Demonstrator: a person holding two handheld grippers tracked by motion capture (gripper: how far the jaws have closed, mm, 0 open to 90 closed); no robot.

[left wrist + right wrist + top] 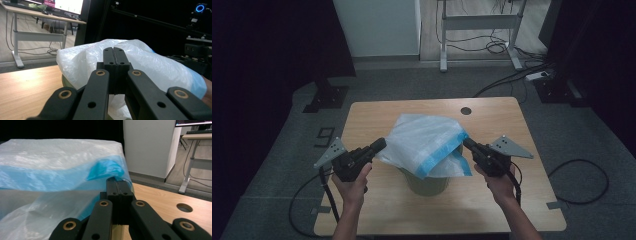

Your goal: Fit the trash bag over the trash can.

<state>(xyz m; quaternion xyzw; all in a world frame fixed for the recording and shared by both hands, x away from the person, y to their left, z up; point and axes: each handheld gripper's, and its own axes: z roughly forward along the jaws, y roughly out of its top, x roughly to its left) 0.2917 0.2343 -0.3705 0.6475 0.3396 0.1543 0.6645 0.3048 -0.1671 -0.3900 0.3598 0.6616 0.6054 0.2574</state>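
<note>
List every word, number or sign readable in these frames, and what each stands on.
"9": a dark mark on the grey carpeted floor left of the light wooden table, in the high view.
Lit monitor screens in the left gripper view: too blurred to read.
Translucent white and blue plastic bag: no print visible.

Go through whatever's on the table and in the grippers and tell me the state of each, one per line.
plastic bag: spread over the bin, pulled out to both sides
bin: upright, its top covered by the bag
left gripper: shut on the bag's edge
right gripper: shut on the bag's blue edge
table: bare wood around the bin
</note>
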